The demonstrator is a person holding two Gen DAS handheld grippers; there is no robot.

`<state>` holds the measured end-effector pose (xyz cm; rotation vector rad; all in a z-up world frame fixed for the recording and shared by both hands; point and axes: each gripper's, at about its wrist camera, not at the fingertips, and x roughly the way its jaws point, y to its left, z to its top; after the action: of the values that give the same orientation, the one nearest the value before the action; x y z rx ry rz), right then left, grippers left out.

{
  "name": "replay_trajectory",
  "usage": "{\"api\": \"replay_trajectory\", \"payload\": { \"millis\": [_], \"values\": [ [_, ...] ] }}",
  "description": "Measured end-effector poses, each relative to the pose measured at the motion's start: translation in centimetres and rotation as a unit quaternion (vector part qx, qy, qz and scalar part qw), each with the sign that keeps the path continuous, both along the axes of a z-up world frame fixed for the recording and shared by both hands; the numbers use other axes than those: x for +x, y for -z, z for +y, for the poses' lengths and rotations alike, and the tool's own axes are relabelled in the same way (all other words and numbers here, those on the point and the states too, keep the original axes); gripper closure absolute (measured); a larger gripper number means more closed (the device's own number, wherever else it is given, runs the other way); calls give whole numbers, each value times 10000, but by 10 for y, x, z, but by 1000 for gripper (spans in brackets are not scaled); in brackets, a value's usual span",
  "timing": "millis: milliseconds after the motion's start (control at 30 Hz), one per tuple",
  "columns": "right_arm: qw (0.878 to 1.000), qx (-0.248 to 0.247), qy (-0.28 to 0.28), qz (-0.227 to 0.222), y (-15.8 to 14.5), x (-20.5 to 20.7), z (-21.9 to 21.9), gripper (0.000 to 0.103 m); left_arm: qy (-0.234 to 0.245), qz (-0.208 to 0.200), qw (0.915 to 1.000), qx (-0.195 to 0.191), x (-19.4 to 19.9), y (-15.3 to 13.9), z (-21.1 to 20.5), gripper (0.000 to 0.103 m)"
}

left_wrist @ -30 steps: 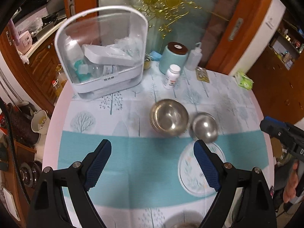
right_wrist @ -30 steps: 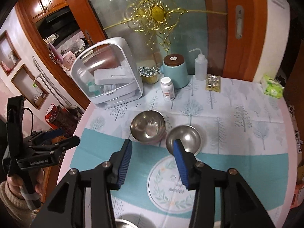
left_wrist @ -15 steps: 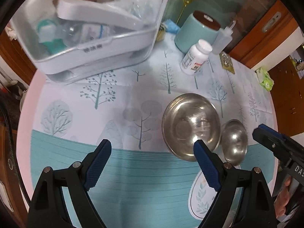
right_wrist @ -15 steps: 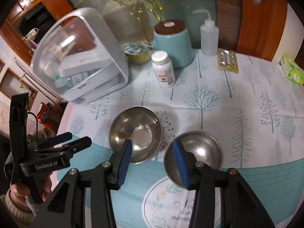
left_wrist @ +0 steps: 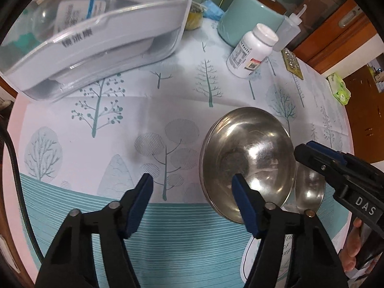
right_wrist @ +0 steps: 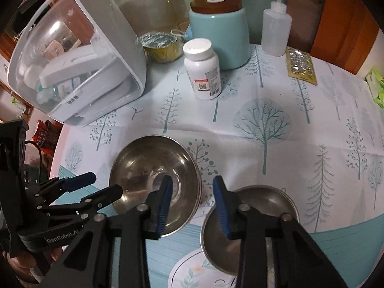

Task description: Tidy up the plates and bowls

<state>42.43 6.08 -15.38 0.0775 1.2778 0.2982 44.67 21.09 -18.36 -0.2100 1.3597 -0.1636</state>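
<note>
Bowls first: two steel ones sit side by side on the tree-print tablecloth [right_wrist: 276, 124], the bigger bowl [left_wrist: 247, 158] to the left and the smaller bowl [right_wrist: 252, 225] just right of it, its near edge over a round plate [right_wrist: 189, 273] with a leafy pattern.

Left gripper [left_wrist: 192, 189] is low over the cloth, pointing steeply down. Its jaws have just been closing, and they straddle the near-left rim of the bigger bowl: the right finger is inside the bowl, the left finger outside over bare cloth. There's a clear gap between pad and metal, so nothing is gripped.

Right gripper [right_wrist: 192, 192] is down too, jaws just been closing and fairly narrow. Its left finger shows against the bigger bowl's right side, its right finger against the smaller bowl's left edge. Between the pads only cloth shows; whether either pad touches steel, I can't tell.

Behind the bowls: a white pill bottle [right_wrist: 202, 69], a teal jar [right_wrist: 219, 28] with a brown lid, a squeeze bottle [right_wrist: 276, 31], and a clear-domed white box [right_wrist: 76, 55] far left.
</note>
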Motion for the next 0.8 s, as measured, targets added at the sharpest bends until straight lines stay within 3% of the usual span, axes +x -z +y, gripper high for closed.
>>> {"api": "replay_trajectory", "payload": {
  "millis": [233, 367, 567, 800],
  "values": [
    [9997, -90, -8, 212, 20, 8, 2, 89, 2, 252, 9994, -235, 1, 18, -3, 65],
    [9996, 7, 7, 286, 25, 7, 1, 97, -23, 252, 9985, -480, 0, 23, -6, 90],
    [9995, -21, -75, 318, 21, -2, 3, 97, -70, 178, 9991, -387, -6, 15, -8, 92],
    [9990, 244, -85, 371, -5, -30, -5, 96, 197, 66, 9992, -328, -33, -19, -10, 92]
  ]
}}
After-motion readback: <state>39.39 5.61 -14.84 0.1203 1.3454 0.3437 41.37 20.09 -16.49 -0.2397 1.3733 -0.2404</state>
